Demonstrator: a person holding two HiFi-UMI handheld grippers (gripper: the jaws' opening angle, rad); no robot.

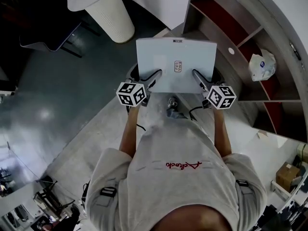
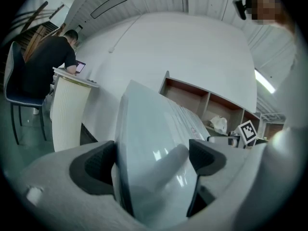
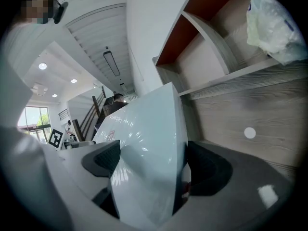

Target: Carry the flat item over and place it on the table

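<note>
A flat, pale blue-white glossy board point(image 1: 175, 64) with a small label in its middle hangs level in front of the person, above the floor. My left gripper point(image 1: 155, 75) is shut on its near left edge, and my right gripper point(image 1: 196, 75) is shut on its near right edge. In the left gripper view the board point(image 2: 154, 148) fills the gap between the dark pads point(image 2: 94, 167). The right gripper view shows the same board point(image 3: 149, 162) clamped between that gripper's jaws. No table shows in the head view.
A curved wooden shelf unit point(image 1: 240, 37) with red-backed bays stands close at the right and holds a white plastic bag point(image 1: 262, 65). A white ribbed pedestal point(image 1: 115, 16) stands ahead at the left. A person works at a laptop on a counter point(image 2: 72, 78). Grey floor point(image 1: 57, 100) spreads left.
</note>
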